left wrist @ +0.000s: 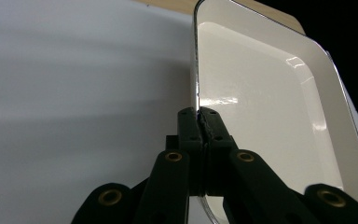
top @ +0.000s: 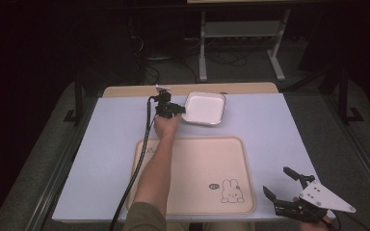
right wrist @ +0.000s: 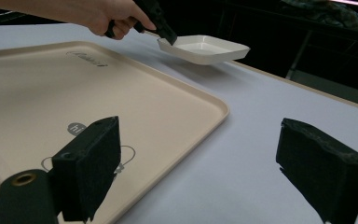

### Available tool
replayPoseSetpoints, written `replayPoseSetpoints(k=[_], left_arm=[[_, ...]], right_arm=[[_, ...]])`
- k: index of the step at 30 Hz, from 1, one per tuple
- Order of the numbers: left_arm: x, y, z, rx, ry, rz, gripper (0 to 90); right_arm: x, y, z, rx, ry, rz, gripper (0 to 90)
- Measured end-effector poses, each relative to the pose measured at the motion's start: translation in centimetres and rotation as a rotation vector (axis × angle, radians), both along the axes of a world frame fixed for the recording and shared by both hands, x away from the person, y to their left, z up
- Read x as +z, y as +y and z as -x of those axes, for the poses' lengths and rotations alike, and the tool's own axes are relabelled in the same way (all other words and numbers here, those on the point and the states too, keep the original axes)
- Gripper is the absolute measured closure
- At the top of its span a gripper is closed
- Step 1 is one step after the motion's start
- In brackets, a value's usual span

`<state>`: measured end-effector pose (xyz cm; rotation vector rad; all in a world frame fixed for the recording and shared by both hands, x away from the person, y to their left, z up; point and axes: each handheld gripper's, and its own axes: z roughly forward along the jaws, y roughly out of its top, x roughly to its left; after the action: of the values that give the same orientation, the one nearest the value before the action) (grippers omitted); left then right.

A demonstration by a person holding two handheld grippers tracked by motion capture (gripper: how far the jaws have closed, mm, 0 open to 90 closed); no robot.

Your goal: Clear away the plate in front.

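A white square dish (top: 204,108) sits at the far middle of the table. My left gripper (top: 179,110) is shut on the dish's left rim; in the left gripper view the two pads of this gripper (left wrist: 200,122) pinch the thin rim of the dish (left wrist: 261,102). In the right gripper view the dish (right wrist: 205,48) looks lifted a little off the table, with the hand and left gripper (right wrist: 165,32) at its near corner. My right gripper (top: 283,183) rests at the table's front right, jaws wide apart with nothing between them (right wrist: 200,172).
A large beige tray (top: 192,175) with a rabbit drawing (top: 231,191) lies at the front centre, under the left forearm. The table has a pale lilac cover (top: 270,130) and a wooden far edge (top: 125,90). A metal stand (top: 241,43) is beyond the table.
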<state>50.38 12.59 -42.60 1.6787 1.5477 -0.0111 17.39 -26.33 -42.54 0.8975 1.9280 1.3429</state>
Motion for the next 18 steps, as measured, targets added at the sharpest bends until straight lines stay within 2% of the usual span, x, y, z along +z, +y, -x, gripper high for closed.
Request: replayPoseSetpoints(k=[4,7,18], left_arm=[[0.8,0.1,0.3,-0.020,-0.030,0.010,88.8],[1.5,0.1,0.5,-0.037,-0.047,0.036,88.9],[3.7,1.1,1.8,-0.027,-0.087,0.064,88.8]], right_arm=[[0.0,0.0,0.0,-0.001,0.001,0.000,12.9],[0.0,0.0,0.0,-0.002,0.002,0.001,12.9],[0.0,-0.1,0.1,-0.008,0.004,-0.005,12.9]])
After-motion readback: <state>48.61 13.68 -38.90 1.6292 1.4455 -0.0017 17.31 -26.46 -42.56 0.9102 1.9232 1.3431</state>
